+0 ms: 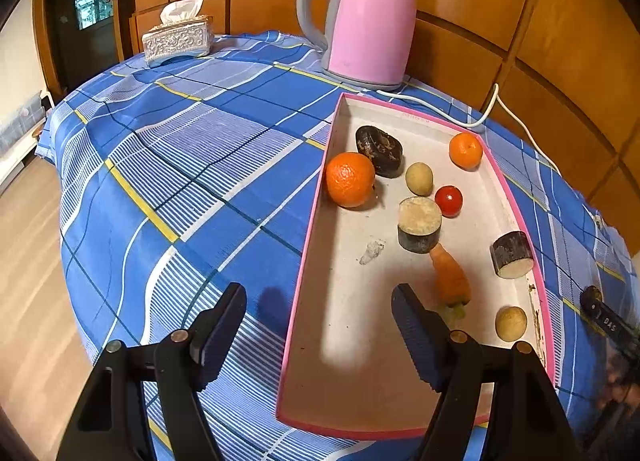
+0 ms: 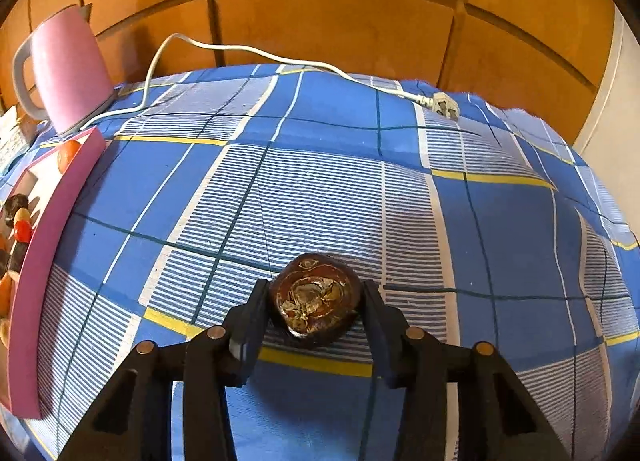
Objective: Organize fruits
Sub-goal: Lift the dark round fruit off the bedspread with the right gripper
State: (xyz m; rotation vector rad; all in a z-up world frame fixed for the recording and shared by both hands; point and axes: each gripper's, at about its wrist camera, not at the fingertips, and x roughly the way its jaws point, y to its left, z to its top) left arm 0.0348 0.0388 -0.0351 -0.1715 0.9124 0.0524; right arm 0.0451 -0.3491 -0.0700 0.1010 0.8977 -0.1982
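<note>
The right hand-held gripper (image 2: 314, 301) has its fingers closed against a dark brown fruit (image 2: 314, 299) low over the tabletop (image 2: 320, 189). The pink tray (image 1: 308, 285) lies to its left, under the wide-open, empty left hand-held gripper (image 1: 320, 317). Next, I'd guess, carry it leftward over the rim.

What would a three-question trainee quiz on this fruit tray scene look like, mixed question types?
1. True or false: the left hand-held gripper is shut on the carrot.
2. Multiple choice: what sits between the fingers of the right hand-held gripper? A) an orange B) a dark brown round fruit C) the white plug
3. Fill in: the pink kettle stands on the checked cloth beyond the far end of the pink ____.

Key
1. False: it is open and holds nothing, with one finger over the tray and the other over the cloth.
2. B
3. tray
</note>
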